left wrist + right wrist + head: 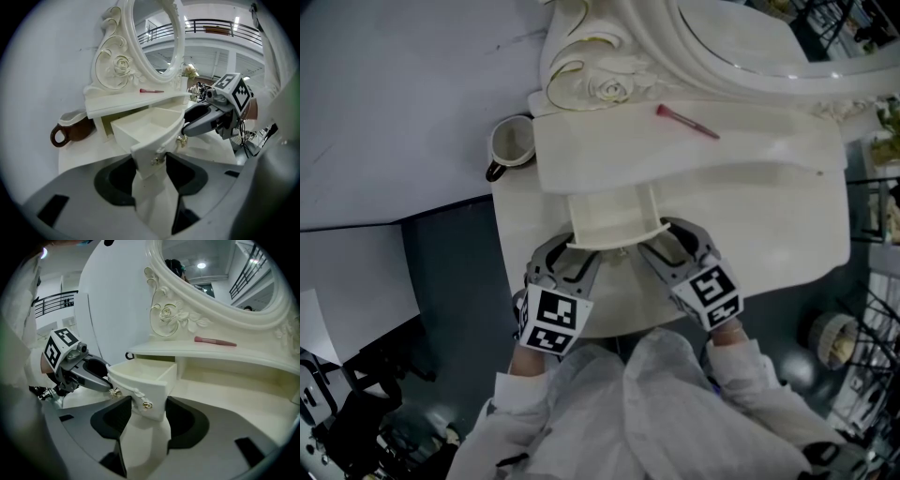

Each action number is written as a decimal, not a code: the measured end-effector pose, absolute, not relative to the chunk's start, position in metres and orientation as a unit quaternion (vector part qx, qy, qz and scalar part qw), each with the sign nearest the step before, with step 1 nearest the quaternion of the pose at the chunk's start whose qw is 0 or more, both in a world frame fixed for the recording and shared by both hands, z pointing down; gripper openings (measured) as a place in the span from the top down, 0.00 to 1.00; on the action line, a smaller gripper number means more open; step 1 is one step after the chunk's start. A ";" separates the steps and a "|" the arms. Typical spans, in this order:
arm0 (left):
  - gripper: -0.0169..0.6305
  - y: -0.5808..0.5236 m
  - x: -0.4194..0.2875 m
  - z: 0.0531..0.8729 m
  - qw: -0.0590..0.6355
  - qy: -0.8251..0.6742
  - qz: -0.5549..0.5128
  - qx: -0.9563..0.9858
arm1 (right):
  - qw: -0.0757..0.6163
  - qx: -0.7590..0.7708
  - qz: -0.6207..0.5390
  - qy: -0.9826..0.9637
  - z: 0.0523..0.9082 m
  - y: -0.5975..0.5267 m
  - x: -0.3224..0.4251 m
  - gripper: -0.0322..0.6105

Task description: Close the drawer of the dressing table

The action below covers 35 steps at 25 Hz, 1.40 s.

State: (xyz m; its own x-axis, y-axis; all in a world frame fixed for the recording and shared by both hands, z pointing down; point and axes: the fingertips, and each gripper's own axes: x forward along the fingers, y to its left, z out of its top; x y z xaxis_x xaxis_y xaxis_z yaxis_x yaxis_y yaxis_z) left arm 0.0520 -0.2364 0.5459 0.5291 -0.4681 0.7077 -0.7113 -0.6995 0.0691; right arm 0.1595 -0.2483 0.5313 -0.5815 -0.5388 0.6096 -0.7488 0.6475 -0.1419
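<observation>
So the left hand-held gripper (570,261) and right hand-held gripper (675,246) are both gaping wide, each straddling a front corner of the open drawer (614,220), gripping nothing.

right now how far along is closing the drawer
Done: nothing yet; the drawer stands pulled out of the table. In hand: the left tool and right tool, jaws apart, each straddle an end of its front. Left: pushing it in flush.

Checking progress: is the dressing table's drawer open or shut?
Open. The drawer sticks out from the dressing table, its empty inside visible.
</observation>
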 end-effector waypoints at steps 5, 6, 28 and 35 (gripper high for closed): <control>0.66 -0.237 0.054 0.546 0.177 -0.349 0.332 0.858 | 0.273 0.368 0.183 -0.869 0.530 -0.248 0.160 0.63; 0.66 -0.237 0.054 0.545 0.176 -0.349 0.333 0.858 | 0.276 0.367 0.183 -0.870 0.530 -0.248 0.160 0.63; 0.67 -0.246 0.044 0.546 0.145 -0.340 0.353 0.860 | 0.313 0.378 0.150 -0.858 0.530 -0.253 0.157 0.63; 0.68 -0.251 0.041 0.540 0.133 -0.344 0.357 0.858 | 0.303 0.388 0.132 -0.860 0.525 -0.258 0.154 0.63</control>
State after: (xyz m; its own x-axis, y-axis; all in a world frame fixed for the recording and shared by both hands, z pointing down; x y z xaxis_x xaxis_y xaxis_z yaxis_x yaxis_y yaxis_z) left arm 0.0408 -0.2510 0.5399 0.5081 -0.4952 0.7047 -0.6853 -0.7280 -0.0174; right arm 0.1537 -0.2579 0.5250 -0.5150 -0.5877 0.6240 -0.7473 0.6644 0.0091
